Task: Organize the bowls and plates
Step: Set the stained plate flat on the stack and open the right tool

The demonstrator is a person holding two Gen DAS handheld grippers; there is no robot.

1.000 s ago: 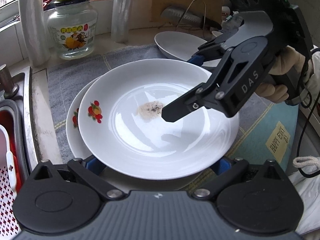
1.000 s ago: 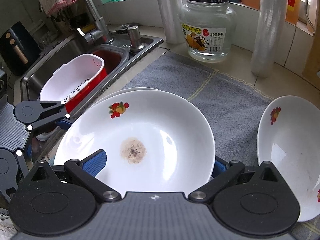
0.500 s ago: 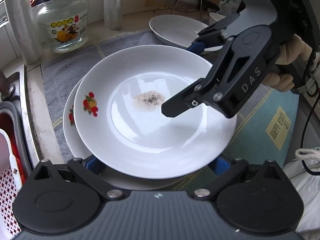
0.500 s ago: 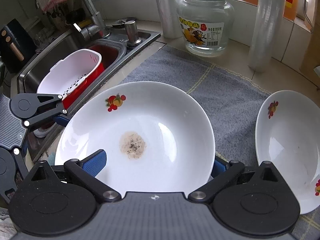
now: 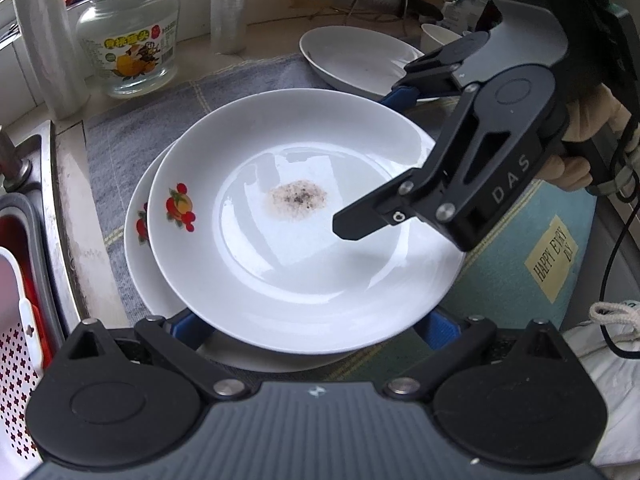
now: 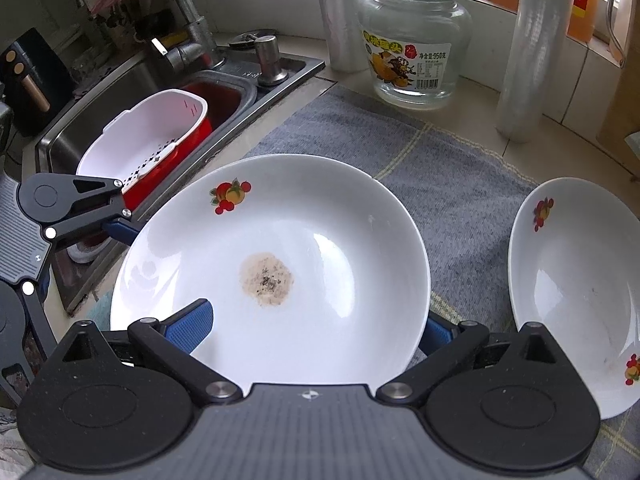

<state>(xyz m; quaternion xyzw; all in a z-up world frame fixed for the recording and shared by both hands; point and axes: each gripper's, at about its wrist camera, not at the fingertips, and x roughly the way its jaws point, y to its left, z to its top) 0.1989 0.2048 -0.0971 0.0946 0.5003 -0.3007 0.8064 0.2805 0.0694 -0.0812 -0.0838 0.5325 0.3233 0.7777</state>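
Nearest, the left gripper (image 5: 314, 326) is spread wide and grasping nothing. Its jaws have just been closing a little, and the near rim of the top plate (image 5: 304, 280) lies between them, with the blue pads tucked under its edge. That white plate, with a fruit print and a brown speckled stain (image 6: 266, 278) in its middle, sits shifted to one side on a second plate (image 5: 134, 248) on the grey cloth (image 6: 440, 160) covering the table. From the other side, the right gripper (image 6: 312, 328) is also spread open. One finger hangs over the plate's inside and the other stands outside its rim. A gloved hand (image 5: 592, 120) holds it. A white bowl (image 6: 572, 280) lies well apart on the cloth. Farther back stand a glass jar (image 6: 414, 52) and the sink (image 6: 288, 70) with a white strainer (image 6: 148, 136).
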